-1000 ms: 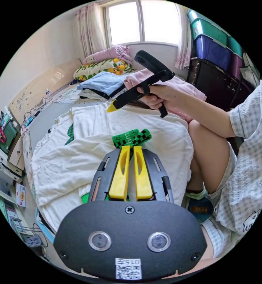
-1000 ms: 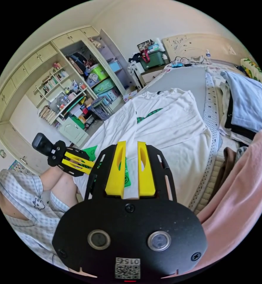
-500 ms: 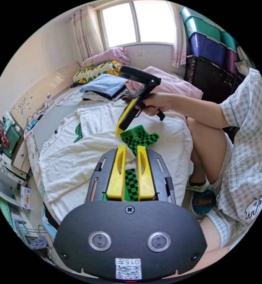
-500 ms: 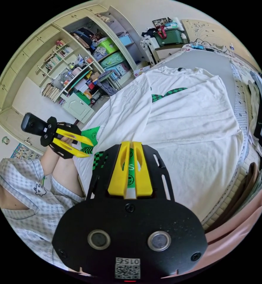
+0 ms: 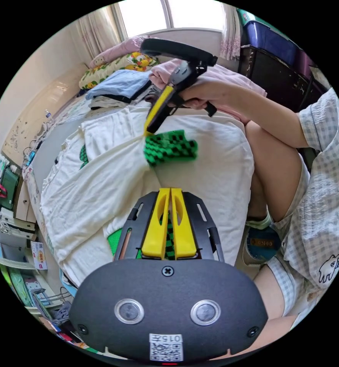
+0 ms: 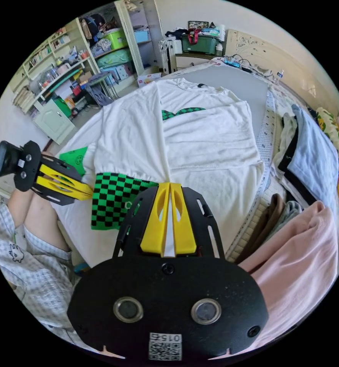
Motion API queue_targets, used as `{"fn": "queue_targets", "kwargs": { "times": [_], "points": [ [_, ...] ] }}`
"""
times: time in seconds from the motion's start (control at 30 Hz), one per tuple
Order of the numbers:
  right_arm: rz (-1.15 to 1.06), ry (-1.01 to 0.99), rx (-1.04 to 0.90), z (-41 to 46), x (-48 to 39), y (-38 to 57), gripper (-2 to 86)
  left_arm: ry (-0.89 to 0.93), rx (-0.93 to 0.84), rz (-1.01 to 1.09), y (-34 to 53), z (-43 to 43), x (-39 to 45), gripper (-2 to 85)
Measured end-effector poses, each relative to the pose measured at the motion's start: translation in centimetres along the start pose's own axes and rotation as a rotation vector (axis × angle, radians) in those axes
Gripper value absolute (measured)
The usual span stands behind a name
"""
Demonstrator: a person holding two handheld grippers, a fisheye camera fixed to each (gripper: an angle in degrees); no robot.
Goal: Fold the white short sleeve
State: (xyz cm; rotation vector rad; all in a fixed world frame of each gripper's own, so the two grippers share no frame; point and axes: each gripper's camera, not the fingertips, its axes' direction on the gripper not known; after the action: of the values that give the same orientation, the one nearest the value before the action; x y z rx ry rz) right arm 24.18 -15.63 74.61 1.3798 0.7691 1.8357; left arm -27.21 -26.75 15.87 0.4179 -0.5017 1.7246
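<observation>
- Right gripper (image 6: 170, 186) clenched on the white shirt's (image 6: 204, 141) checkered green hem (image 6: 114, 204).
- Left gripper (image 5: 170, 191) pinches that hem at the bed's (image 6: 234, 82) near edge.

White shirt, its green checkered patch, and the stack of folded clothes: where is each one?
white shirt (image 6: 211, 145): right gripper view, on its flat body.
green checkered patch (image 6: 114, 202): right gripper view, middle of the checks.
stack of folded clothes (image 6: 311, 160): right gripper view, on the blue top layer.
</observation>
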Motion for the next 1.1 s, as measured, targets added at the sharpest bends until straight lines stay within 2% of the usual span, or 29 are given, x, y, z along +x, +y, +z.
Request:
{"fn": "queue_targets", "kwargs": {
  "times": [0.13, 0.23, 0.3, 0.37, 0.57, 0.67, 0.93, 1.1],
  "points": [
    [0.002, -0.031, 0.022, 0.0, -0.2, -0.4, 0.0, 0.032, 0.007, -0.024, 0.5, -0.1, -1.2, -0.4],
    [0.028, -0.141, 0.054, -0.7, 0.7, -0.5, 0.9, 0.092, 0.112, -0.063, 1.6, -1.9, -2.9, 0.9],
    [0.055, -0.2, 0.088, -1.2, 1.4, -0.5, 2.2, 0.064, 0.213, -0.125, 2.5, -3.2, -4.1, 3.0],
    [0.079, -0.252, 0.132, -1.5, 1.7, -0.8, 4.5, -0.045, 0.298, -0.198, 3.5, -3.5, -5.2, 5.7],
    [0.057, -0.293, 0.101, -0.2, -0.1, -3.0, 5.2, -0.109, 0.105, -0.138, 1.7, 0.1, -5.4, 5.5],
    [0.036, -0.235, 0.1, -0.7, -1.3, -3.9, 2.1, -0.094, 0.083, -0.116, 1.6, 0.5, -5.5, 0.9],
    [0.005, -0.124, 0.069, -1.2, -3.7, -6.4, -0.2, 0.031, 0.065, -0.155, 2.1, 0.0, -8.2, -0.6],
    [0.001, -0.1, 0.059, -1.6, -4.9, -8.2, -0.3, 0.026, 0.055, -0.174, 1.9, 0.3, -9.1, -0.6]
  ]
}}
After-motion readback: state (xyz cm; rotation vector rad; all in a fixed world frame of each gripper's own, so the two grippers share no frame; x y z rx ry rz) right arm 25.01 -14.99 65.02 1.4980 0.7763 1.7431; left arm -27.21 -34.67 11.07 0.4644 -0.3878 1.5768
